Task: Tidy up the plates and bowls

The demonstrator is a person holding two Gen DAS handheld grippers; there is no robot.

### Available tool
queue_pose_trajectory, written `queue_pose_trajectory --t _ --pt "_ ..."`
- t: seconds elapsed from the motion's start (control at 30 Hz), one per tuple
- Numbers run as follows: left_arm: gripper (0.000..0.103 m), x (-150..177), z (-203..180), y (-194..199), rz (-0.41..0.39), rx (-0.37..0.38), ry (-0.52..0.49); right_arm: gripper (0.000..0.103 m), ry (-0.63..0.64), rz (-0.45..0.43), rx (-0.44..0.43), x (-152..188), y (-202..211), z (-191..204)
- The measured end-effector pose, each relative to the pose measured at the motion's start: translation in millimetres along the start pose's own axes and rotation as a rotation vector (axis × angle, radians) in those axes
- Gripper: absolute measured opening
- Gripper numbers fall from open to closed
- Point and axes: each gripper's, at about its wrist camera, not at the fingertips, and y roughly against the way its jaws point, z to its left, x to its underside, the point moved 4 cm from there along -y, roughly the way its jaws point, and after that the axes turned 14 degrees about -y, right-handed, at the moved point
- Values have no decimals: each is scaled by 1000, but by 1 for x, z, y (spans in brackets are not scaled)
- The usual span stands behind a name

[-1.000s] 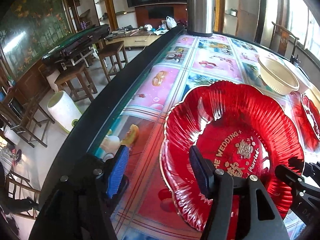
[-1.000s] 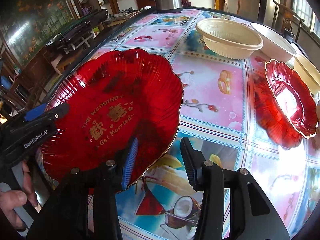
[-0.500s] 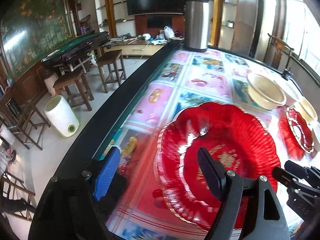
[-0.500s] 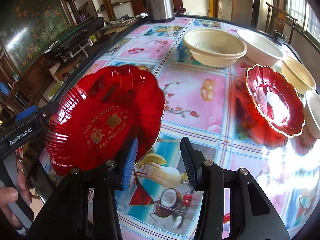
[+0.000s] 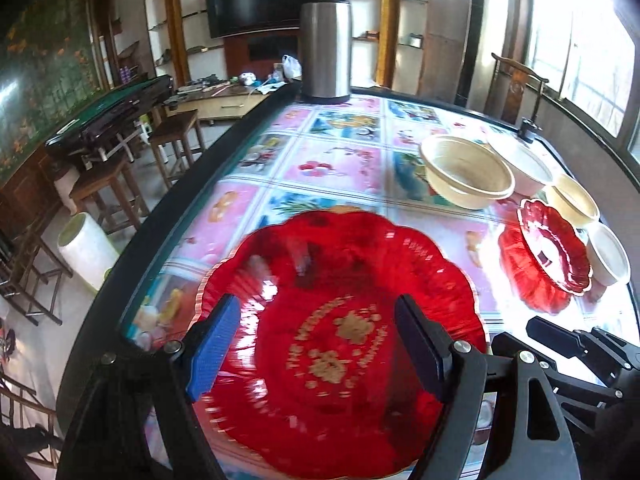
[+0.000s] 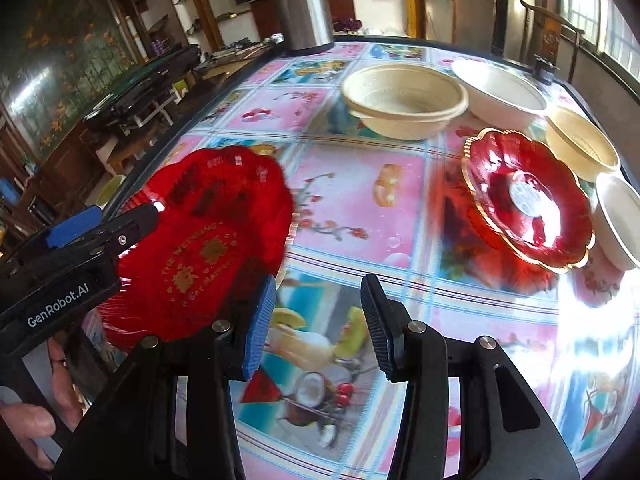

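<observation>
A large red scalloped plate (image 5: 344, 352) with gold lettering lies near the table's left edge. My left gripper (image 5: 316, 308) hovers over its middle, fingers wide open and clear of it. In the right wrist view the same plate (image 6: 208, 240) sits at the left under the left gripper (image 6: 116, 220). My right gripper (image 6: 318, 292) is open with only tablecloth between its fingers; its blue pad overlaps the plate's rim in the picture. A smaller red plate (image 6: 524, 196) with a gold rim rests at the right among several cream and white bowls (image 6: 404, 96).
A steel thermos (image 5: 326, 40) stands at the far end of the table. The table's dark rim (image 5: 160, 208) curves along the left, with stools and a white bucket on the floor beyond. A hand (image 6: 24, 420) grips the left tool's handle. A wooden chair stands at the far right.
The left gripper's jaws have spread wider and it has risen and shifted over the large plate's centre. The right gripper has lifted and pulled back, its gap unchanged.
</observation>
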Motion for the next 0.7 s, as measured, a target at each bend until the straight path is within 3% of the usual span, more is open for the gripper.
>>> queue_pose_trajectory --t 0.3,0.4,0.7 --pt "79 -11 -41 -4 4 63 -45 45 -72 -9 32 -5 5 -44" --pt "79 -19 -59 -6 1 85 -68 53 -109 -15 39 -8 9 -64" --pt "79 -47 -108 -22 18 164 -108 53 -257 -51 95 -18 27 -142"
